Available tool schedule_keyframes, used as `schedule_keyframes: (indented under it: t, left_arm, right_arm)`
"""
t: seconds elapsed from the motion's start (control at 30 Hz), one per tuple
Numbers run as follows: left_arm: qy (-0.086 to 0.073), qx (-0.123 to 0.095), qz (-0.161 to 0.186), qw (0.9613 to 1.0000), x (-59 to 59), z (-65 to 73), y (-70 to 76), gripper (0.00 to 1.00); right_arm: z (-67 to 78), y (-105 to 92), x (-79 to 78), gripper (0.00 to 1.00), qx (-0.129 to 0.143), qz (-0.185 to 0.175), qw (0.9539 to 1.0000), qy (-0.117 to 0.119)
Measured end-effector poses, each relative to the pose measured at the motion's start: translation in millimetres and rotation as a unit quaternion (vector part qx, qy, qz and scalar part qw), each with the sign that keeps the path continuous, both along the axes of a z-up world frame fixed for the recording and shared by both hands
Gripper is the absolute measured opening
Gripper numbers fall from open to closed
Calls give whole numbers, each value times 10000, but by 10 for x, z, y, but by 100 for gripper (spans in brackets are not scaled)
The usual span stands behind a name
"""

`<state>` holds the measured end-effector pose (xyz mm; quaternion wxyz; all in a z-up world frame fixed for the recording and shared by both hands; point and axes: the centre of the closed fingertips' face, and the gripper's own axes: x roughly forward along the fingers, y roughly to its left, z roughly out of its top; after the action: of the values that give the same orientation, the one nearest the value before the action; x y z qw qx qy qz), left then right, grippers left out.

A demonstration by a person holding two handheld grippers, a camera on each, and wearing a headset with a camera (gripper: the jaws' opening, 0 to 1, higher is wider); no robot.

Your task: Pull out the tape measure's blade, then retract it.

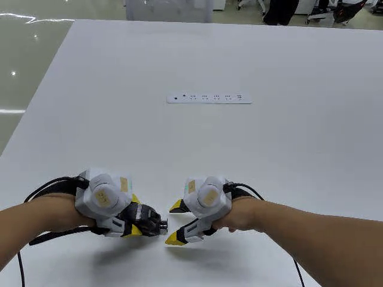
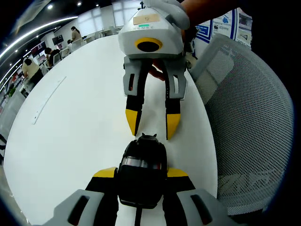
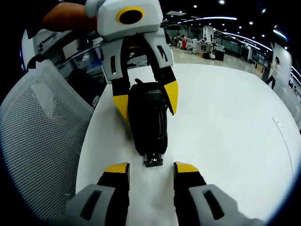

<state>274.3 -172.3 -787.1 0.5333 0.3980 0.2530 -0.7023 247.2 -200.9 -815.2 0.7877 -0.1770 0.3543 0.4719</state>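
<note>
A black tape measure (image 1: 143, 216) sits clamped in my left gripper (image 1: 133, 214), low over the white table. In the left gripper view the tape measure (image 2: 142, 170) lies between the yellow-tipped jaws of my left gripper (image 2: 141, 173), its blade hook pointing forward. My right gripper (image 1: 175, 222) faces it from the right, open, its fingertips just short of the hook. In the right gripper view the tape measure (image 3: 148, 121) points at me, its metal blade hook (image 3: 153, 160) just ahead of my right gripper (image 3: 151, 168), whose jaws stand apart on either side of it without touching.
A white power strip (image 1: 209, 98) lies flat near the middle of the white table (image 1: 239, 149). A grey mesh chair (image 2: 249, 117) stands beside the near table edge. Shiny floor runs along the table's left side.
</note>
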Motion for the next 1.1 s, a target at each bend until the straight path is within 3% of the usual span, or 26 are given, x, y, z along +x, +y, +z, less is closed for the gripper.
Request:
schedule_keyframes:
  t: [0.07, 0.23, 0.43, 0.5, 0.87, 1.1]
  left_arm:
    - [-1, -4, -2, 10000, -3, 0, -4, 33]
    - [32, -47, 30, 10000, -1, 2, -11, 33]
    - [40, -54, 30, 10000, 4, 2, -7, 33]
    - [24, -45, 24, 10000, 6, 1, -3, 33]
    - [18, -53, 44, 10000, -2, 2, 9, 33]
    - [58, -101, 120, 9999, 5, 3, 2, 33]
  right_arm:
    - [8, 1, 36, 27, -30, 1, 9999, -106]
    - [-33, 18, 54, 15, -52, 45, 9999, -91]
    - [-26, 92, 67, 17, 19, 95, 9999, -137]
    - [-26, 81, 94, 14, -100, 220, 9991, -349]
    - [-13, 9, 50, 13, 107, 7, 9999, -44]
    - [-30, 12, 52, 14, -35, 2, 9999, -111]
